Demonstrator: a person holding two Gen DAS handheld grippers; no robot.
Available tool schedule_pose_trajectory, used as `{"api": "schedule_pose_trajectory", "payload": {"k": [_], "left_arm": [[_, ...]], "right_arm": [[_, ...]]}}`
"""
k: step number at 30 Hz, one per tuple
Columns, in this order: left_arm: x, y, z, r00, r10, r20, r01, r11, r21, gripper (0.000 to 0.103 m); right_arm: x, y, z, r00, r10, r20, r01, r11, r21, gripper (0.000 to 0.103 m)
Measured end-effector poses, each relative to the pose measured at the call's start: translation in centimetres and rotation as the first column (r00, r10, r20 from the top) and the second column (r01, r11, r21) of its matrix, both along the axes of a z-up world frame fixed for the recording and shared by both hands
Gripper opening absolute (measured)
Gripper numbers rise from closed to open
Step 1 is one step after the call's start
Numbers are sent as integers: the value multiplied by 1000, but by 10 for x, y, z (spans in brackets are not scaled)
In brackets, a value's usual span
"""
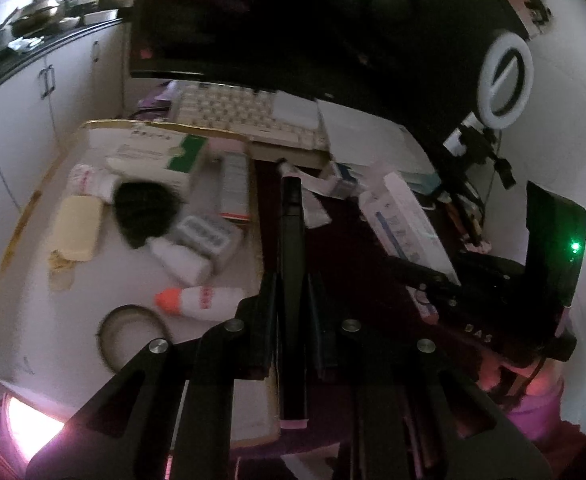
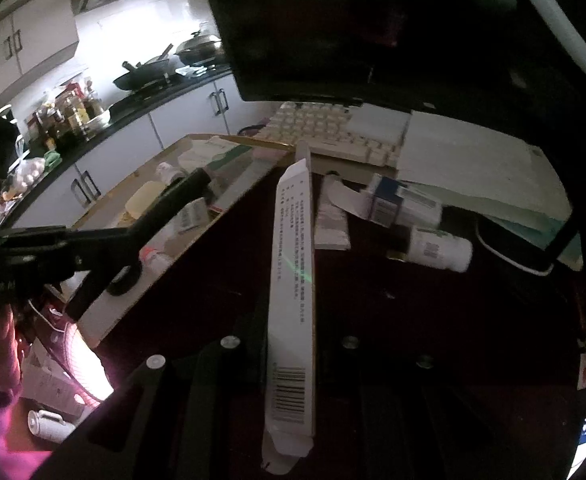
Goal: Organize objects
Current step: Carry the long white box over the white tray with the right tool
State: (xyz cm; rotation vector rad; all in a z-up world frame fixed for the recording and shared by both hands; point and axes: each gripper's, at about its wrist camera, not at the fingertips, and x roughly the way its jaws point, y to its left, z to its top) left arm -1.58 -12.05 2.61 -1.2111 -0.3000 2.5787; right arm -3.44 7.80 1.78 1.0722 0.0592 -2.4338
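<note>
Currently I log: left gripper (image 1: 291,280), jaws pinching a black tube (image 1: 291,248) that points to 12 o'clock, beside the white tray (image 1: 21,300) at its 9 o'clock. Right gripper (image 2: 291,340), jaws clamped on a long white carton (image 2: 293,280); white bottle (image 2: 437,249) lies at its 2 o'clock.

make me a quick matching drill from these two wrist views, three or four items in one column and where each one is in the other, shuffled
Things:
1. black tube
2. long white carton
3. white bottle with orange cap
4. cream keyboard

Places:
a. lying in the shallow cardboard tray
b. clamped in the right gripper
c. under the dark monitor
d. clamped in the left gripper

Pairs: 1-d, 2-b, 3-a, 4-c
</note>
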Motion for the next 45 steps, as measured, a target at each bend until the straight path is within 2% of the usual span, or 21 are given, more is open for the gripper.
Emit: {"api": "schedule_pose_trajectory", "payload": {"k": [8,14,17,21,27,35,40,45], "left_arm": [[11,-49,4,993,114,-1,-114,993,-17,14],[2,-100,-1,971,235,47,-231,970,-83,14],[-13,-123,-7,958,276,78,-263,954,-144,14],[-40,-141,-11,949,296,106,-269,939,-214,14],[-78,-151,-26,942,298,153,-256,935,-245,14],[-97,-160,-33,938,307,162,-264,933,-244,14],[-101,-162,-43,934,310,176,-265,934,-240,14],[-109,-160,-50,927,320,196,-269,931,-247,14]], "right_arm": [[-4,-26,4,998,61,-3,-61,998,-8,15],[-5,-47,3,994,107,3,-107,994,-8,15],[-3,-56,2,991,131,5,-131,991,-3,15],[0,-69,1,988,156,9,-156,988,6,15],[-4,-95,0,979,202,33,-203,979,10,15],[-19,-135,-7,957,275,89,-279,959,36,15],[-15,-155,-21,947,298,118,-310,946,97,15],[-11,-173,-26,941,320,108,-334,929,161,15]]}}
